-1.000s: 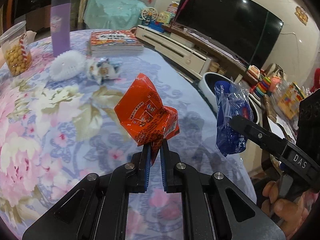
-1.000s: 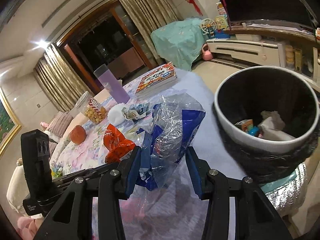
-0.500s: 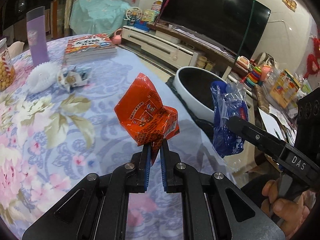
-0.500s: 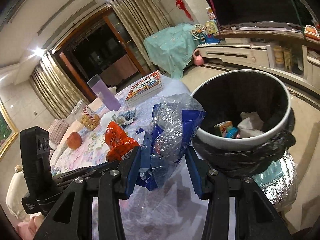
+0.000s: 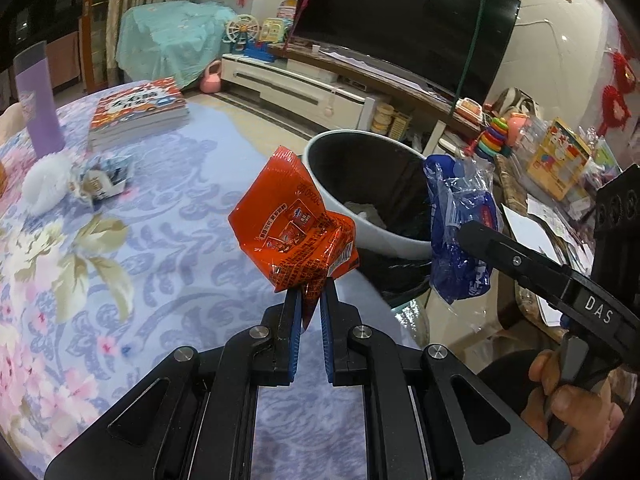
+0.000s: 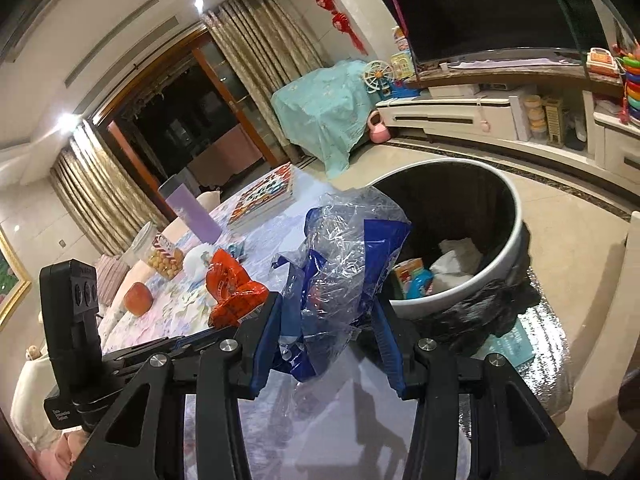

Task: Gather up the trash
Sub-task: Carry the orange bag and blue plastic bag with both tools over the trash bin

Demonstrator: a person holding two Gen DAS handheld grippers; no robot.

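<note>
With both wrappers lifted off the surface (image 5: 168, 216), the step in hand looks like the carry to the bin (image 6: 516, 236). Left tongs (image 5: 310, 300) are clenched on the bottom corner of the orange pack (image 5: 294, 232), which stands up above the surface's edge, just short of the bin rim. Right tongs (image 6: 328, 320) grasp the blue-and-clear bag (image 6: 340, 256) between wider-set jaws; the bag hangs in front of the bin mouth, near but not yet over it.

Next, I judge, each hand needs to reach out over the opening before letting go, since both pieces are light and could drift onto the floor or catch the rim.

Only the right view looks into the bin, showing white paper and a coloured carton at the bottom. Only the left view shows a crumpled wrapper (image 5: 106, 178) beside a white fluffy thing (image 5: 46, 180) on the surface, likely trash yet to be collected.
</note>
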